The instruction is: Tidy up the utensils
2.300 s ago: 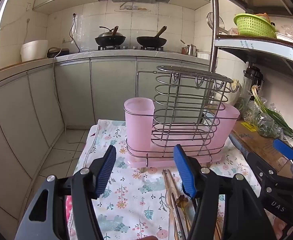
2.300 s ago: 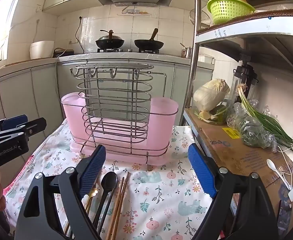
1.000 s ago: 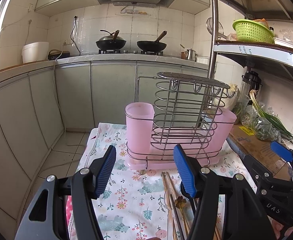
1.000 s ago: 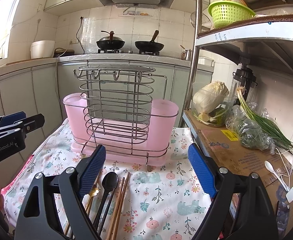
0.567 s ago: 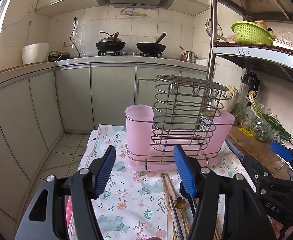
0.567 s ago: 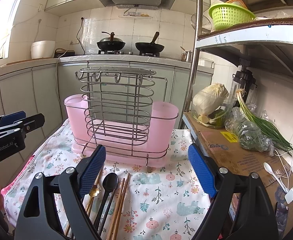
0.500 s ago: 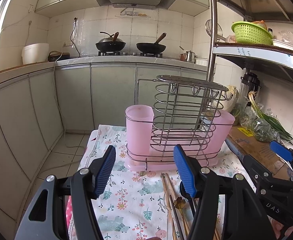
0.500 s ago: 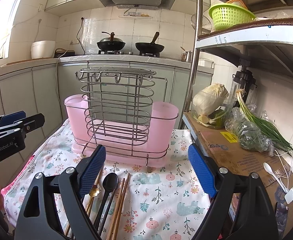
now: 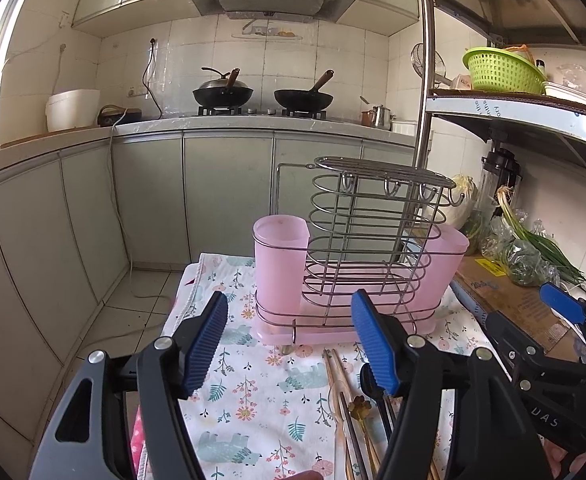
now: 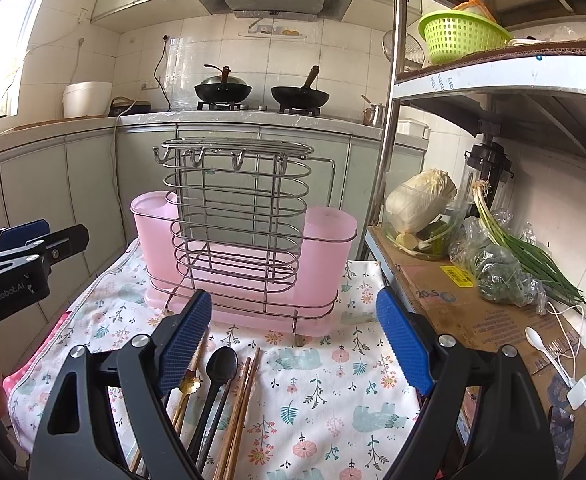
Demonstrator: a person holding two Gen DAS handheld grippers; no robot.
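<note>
Both tongs stand with their blue pads apart and nothing between them. Left gripper (image 9: 289, 344): its jaws are opening, and only the flowered cloth (image 9: 253, 392) shows in the gap. Right gripper (image 10: 293, 344): jaws wide apart above the same cloth, clamped on nothing.

Utensil rack (image 10: 237, 240): a wire frame with a pink plastic cup at each end and a pink tray beneath it. It stands upright on the far part of the cloth, ahead of both grippers and touched by neither. Both cups appear to hold nothing. Four hooks hang under the top rail of the frame.

Utensils: they lie flat on the cloth just in front of the rack, side by side, handles toward the cameras.
- Black spoon (image 10: 221, 360), bowl toward the rack.
- Wooden chopsticks (image 10: 245, 396), just right of the black spoon.
- Gold spoon (image 10: 191, 382) with a flower-shaped end, just left of the black spoon, partly hidden by the right gripper's left finger.

In the left wrist view the same group lies below and behind the left gripper's right finger.

Surroundings: a cardboard sheet (image 10: 453, 300) lies to the right of the cloth, with a cabbage (image 10: 421, 196) and green onions (image 10: 533, 256) on it. A green basket (image 10: 461, 36) sits on the shelf above.
</note>
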